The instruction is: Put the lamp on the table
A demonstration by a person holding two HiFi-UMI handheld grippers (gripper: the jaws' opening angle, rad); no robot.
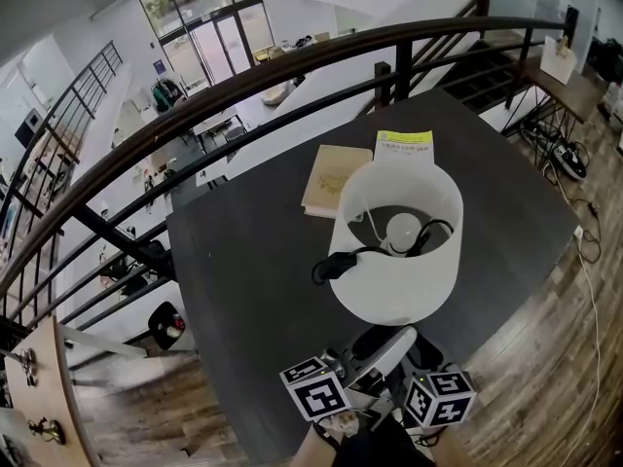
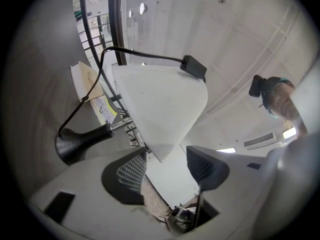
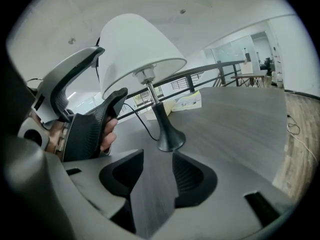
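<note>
Left hand-held gripper (image 2: 167, 164) gapes astride the shade of the lamp (image 1: 399, 266), right hand-held gripper (image 3: 157, 159) open, empty; book (image 1: 329, 178), leaflet (image 1: 404, 147) behind.

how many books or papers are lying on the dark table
2. A tan closed book lies just beyond the white-shaded lamp. A white leaflet with a yellow top lies right of the book. The lamp's shade could hide more behind it.

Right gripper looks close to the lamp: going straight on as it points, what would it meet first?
Probably the lamp's black base, standing on the table just past the right gripper's open jaws; depth is unclear, so the table might come first.
</note>
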